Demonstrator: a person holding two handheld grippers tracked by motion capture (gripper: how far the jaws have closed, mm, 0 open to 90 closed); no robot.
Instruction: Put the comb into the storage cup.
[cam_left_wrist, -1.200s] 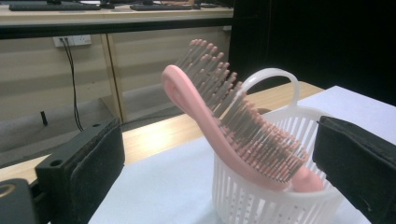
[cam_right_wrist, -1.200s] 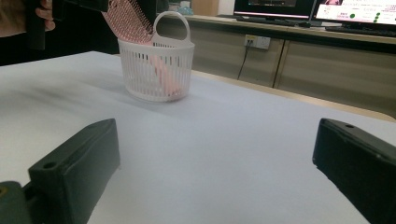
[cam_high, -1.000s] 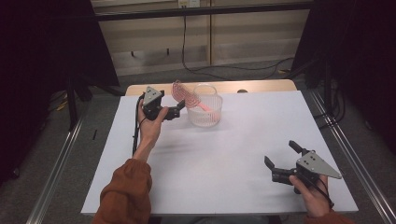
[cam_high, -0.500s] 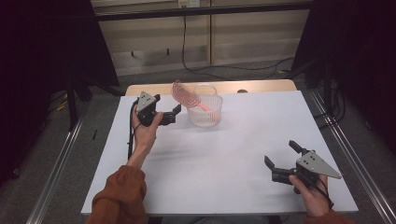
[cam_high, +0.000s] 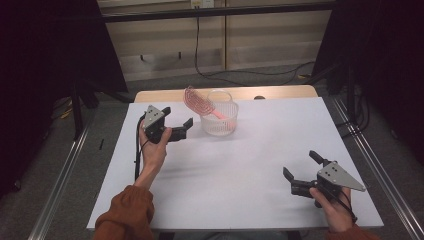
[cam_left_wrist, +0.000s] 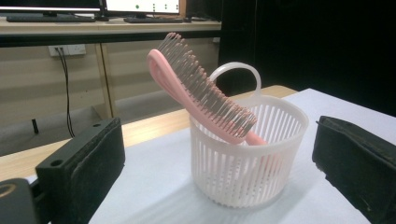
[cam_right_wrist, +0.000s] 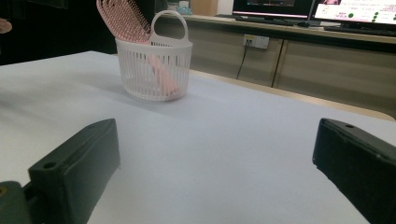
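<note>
A white slatted basket (cam_high: 219, 120) (cam_left_wrist: 250, 158) (cam_right_wrist: 154, 70) stands at the back middle of the white table (cam_high: 250, 165). A pink hairbrush (cam_high: 197, 102) (cam_left_wrist: 198, 95) (cam_right_wrist: 123, 18) leans in it, handle down, bristled head sticking out over the rim. My left gripper (cam_high: 176, 122) hovers just left of the basket, open, jaws pointing at it with nothing between them. My right gripper (cam_high: 299, 166) rests open at the front right of the table, far from the basket, jaws empty.
A wooden strip (cam_high: 280, 92) borders the table's far edge. Behind it stand cabinets with a hanging cable (cam_high: 197, 45). Metal rails (cam_high: 65, 175) run along the floor on both sides. Monitors (cam_right_wrist: 355, 11) sit on a counter in the right gripper view.
My left gripper has drawn back leftwards and toward the person, away from the basket, letting the brush stand on its own. The right gripper has stayed put.
</note>
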